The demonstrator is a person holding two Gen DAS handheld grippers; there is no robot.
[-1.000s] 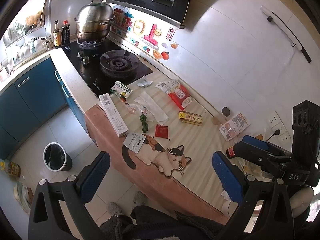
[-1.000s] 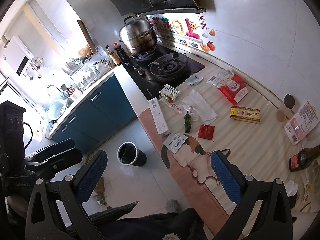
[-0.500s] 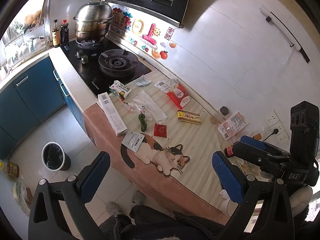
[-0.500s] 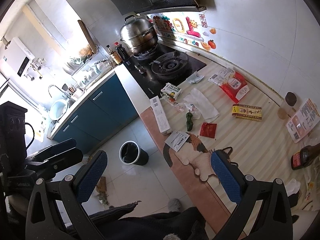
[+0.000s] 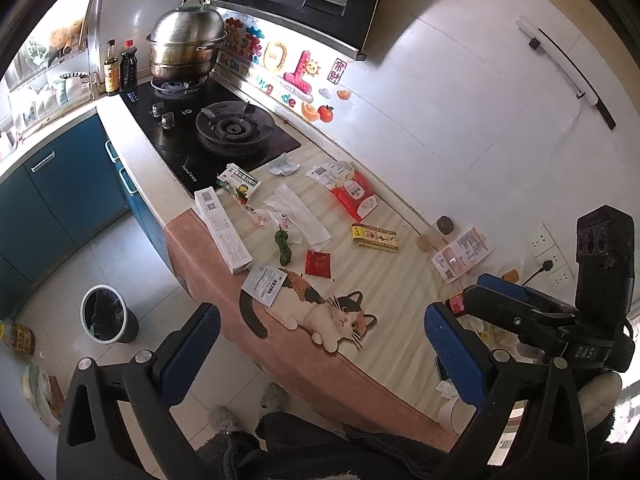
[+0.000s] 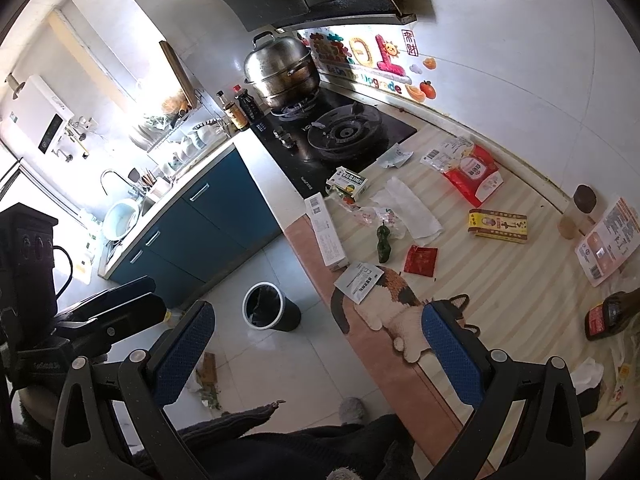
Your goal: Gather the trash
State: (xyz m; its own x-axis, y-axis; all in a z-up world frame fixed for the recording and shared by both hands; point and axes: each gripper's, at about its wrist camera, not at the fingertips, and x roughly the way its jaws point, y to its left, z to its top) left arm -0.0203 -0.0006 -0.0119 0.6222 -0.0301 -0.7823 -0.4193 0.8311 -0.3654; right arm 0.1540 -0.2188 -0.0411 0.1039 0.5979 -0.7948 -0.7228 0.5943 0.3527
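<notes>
Trash lies scattered on the striped counter (image 5: pixel 384 280): a long white box (image 5: pixel 222 230), a white sachet (image 5: pixel 265 283), a red packet (image 5: pixel 317 263), a green pepper (image 5: pixel 283 247), a yellow box (image 5: pixel 375 237), a red bag (image 5: pixel 354 195) and crumpled paper (image 5: pixel 298 220). A black bin (image 5: pixel 105 314) stands on the floor; it also shows in the right wrist view (image 6: pixel 269 307). My left gripper (image 5: pixel 320 356) is open and empty, held high before the counter edge. My right gripper (image 6: pixel 316 356) is open and empty, over the counter edge and floor.
A gas hob (image 5: pixel 224 132) with a steel pot (image 5: pixel 186 46) lies at the back left. Blue cabinets (image 5: pixel 60 184) line the left. A sauce bottle (image 6: pixel 612 314) and a printed leaflet (image 5: pixel 462 252) sit at the right. A cat-shaped mat (image 5: pixel 316 308) covers the counter's front.
Both grippers have drifted slightly; the counter items sit a little lower and to the left in the left wrist view. Nothing was picked up.
</notes>
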